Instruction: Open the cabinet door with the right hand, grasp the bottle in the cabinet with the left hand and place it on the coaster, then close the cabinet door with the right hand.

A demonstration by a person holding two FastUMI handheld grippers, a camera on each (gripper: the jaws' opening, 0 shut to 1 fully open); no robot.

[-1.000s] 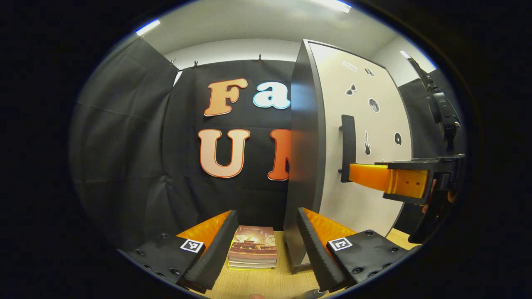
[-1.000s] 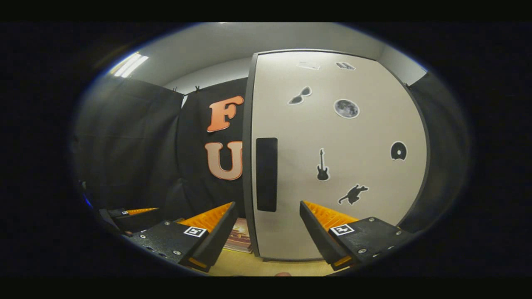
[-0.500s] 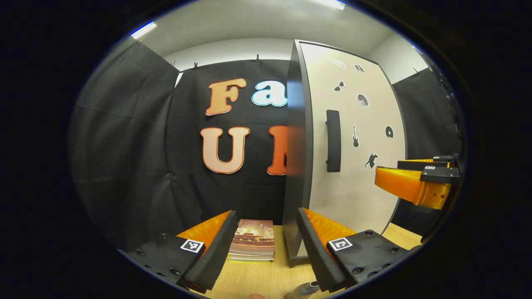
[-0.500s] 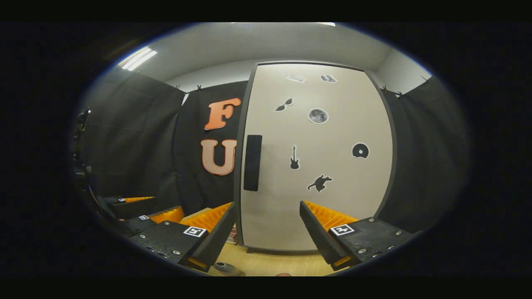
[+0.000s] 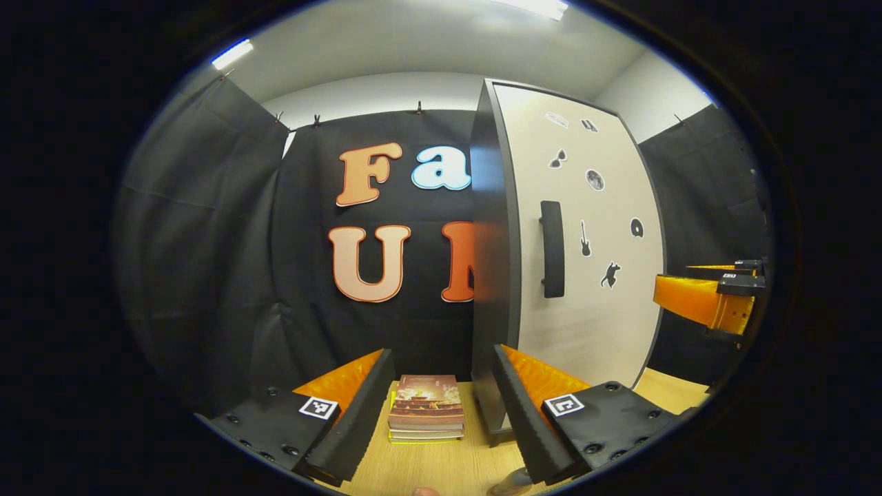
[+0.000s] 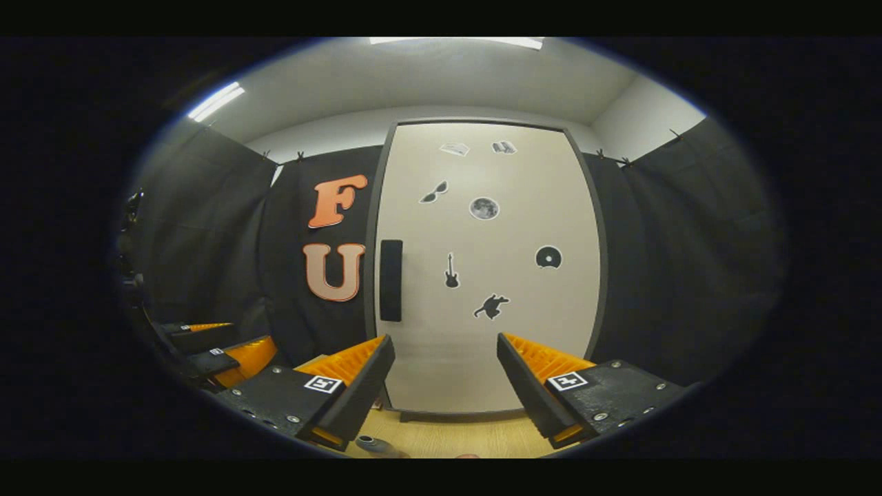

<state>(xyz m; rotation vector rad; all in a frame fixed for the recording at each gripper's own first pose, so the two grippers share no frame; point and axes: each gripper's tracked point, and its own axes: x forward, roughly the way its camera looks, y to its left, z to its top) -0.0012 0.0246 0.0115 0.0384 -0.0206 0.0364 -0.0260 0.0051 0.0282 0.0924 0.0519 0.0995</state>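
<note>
My right hand-held gripper (image 6: pixel 444 386), spread, faces the shut cabinet door (image 6: pixel 482 331); handle (image 6: pixel 391 280) at 11 o'clock, easily missed.

Left claw (image 5: pixel 441 413) open, nothing between the fingers, held over the wooden table (image 5: pixel 441 468). Stack of books (image 5: pixel 426 417) straight ahead on the table. Cabinet (image 5: pixel 551 255) stands just right of the books, door (image 5: pixel 586 262) shut, dark handle (image 5: pixel 552 249) near its left edge. Right claw (image 5: pixel 710 293) at far right, clear of the door.
</note>
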